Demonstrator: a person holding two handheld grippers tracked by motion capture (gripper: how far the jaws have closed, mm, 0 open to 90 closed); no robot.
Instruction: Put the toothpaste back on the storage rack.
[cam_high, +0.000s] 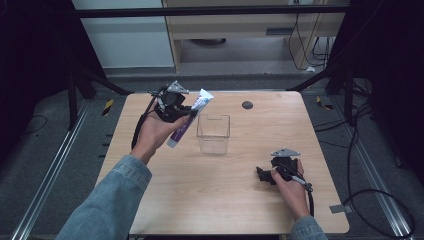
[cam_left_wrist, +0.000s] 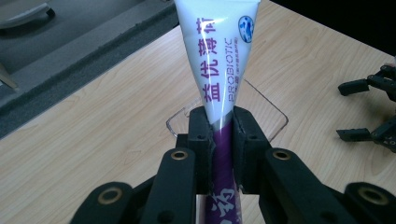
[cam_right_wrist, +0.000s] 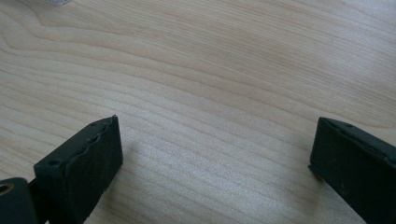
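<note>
A white and purple toothpaste tube (cam_high: 189, 118) hangs tilted in the air, flat end up, just left of a clear plastic box (cam_high: 214, 133). My left gripper (cam_high: 186, 114) is shut on the tube's middle. In the left gripper view the two black pads squeeze the tube (cam_left_wrist: 221, 88), and the clear box (cam_left_wrist: 275, 122) lies on the table right behind it. My right gripper (cam_high: 262, 174) rests low on the table at the front right, jaws wide apart. The right gripper view has bare wood between its fingertips (cam_right_wrist: 84, 163).
The wooden table (cam_high: 200, 200) has a small dark round spot (cam_high: 247, 105) near its far edge. Black frame legs and cables stand on the floor around the table. The right gripper (cam_left_wrist: 371, 109) lies off to the right in the left gripper view.
</note>
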